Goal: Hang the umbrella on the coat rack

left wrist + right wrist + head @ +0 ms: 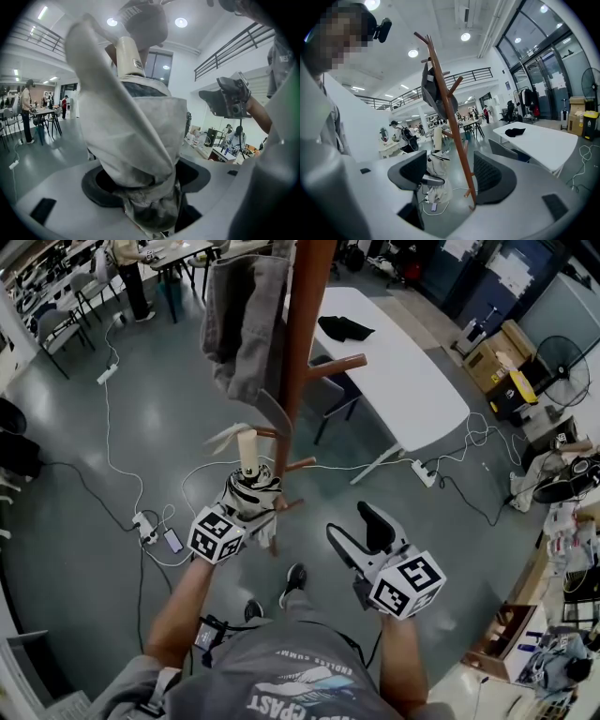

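A folded beige umbrella (251,486) with a cream handle (247,448) stands upright, handle end up, just left of the brown wooden coat rack (305,324) and near its low pegs (300,465). My left gripper (246,507) is shut on the umbrella's fabric body. In the left gripper view the umbrella (136,136) fills the space between the jaws of my left gripper (145,187). My right gripper (361,532) hangs open and empty to the right of the pole. In the right gripper view, my right gripper (450,180) faces the pole (452,122) and the umbrella (436,176).
A grey jacket (246,320) hangs on an upper peg of the rack. A white table (403,381) with a black cloth (345,329) stands behind and to the right. Cables and a power strip (145,526) lie on the floor at left. Boxes and a fan (562,357) stand at far right.
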